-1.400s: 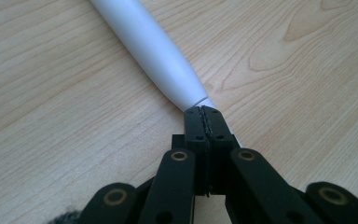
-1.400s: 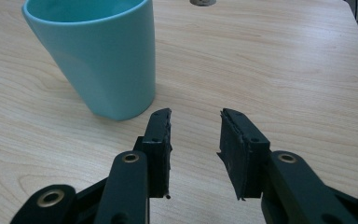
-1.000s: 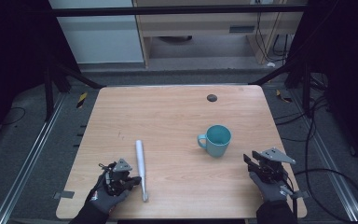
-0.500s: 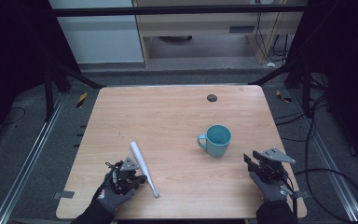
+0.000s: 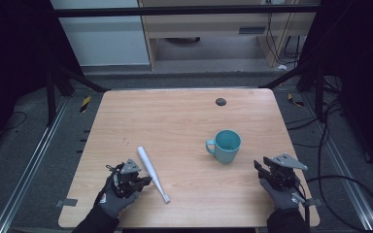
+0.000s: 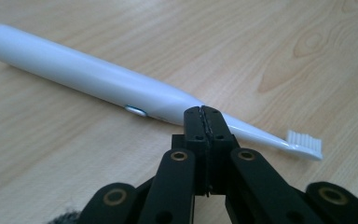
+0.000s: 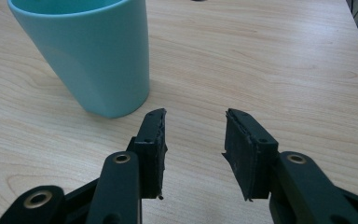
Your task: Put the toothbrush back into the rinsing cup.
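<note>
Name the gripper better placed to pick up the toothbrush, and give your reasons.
Left. The left gripper sits right beside the toothbrush, its shut jaws nearly at the neck in the left gripper view; it must open first. The right gripper stands open, empty, beyond the teal mug.

In the left gripper view, closed black fingers (image 6: pixel 203 122) cover part of the white plastic electric toothbrush's (image 6: pixel 88 77) slim neck. In the right gripper view, the teal ceramic mug's (image 7: pixel 86 53) rim and handle are cut off.
</note>
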A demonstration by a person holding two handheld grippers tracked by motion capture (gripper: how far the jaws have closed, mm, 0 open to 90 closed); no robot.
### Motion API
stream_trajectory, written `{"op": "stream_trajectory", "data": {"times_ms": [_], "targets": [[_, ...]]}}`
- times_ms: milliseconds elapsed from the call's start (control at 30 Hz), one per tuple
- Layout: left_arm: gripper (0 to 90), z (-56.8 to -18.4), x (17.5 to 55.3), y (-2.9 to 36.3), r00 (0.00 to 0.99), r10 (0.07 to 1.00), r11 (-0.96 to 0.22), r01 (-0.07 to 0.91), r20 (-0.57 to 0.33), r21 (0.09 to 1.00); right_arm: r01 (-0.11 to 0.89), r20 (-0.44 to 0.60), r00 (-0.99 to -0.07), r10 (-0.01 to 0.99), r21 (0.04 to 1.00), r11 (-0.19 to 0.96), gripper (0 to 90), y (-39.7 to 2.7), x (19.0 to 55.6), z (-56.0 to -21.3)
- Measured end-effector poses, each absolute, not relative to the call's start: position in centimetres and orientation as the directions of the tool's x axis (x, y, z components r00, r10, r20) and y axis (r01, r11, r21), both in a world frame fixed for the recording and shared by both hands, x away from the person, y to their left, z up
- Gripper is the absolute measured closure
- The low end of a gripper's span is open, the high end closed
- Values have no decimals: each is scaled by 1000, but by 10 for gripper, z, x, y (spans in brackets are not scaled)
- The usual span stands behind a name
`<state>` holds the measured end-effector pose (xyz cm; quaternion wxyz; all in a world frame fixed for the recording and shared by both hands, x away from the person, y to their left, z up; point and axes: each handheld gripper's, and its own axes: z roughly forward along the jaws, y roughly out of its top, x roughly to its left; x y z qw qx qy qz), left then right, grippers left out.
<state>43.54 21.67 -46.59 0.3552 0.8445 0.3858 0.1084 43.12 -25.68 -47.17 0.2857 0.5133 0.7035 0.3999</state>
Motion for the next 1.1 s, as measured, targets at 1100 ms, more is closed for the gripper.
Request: {"op": "stream_trajectory", "data": {"times_ms": [1100], "targets": [[898,-469,544,230,589,808,-449,582,29,678,497,-7,-298,955,853,161,563,-257,432,-474]]}}
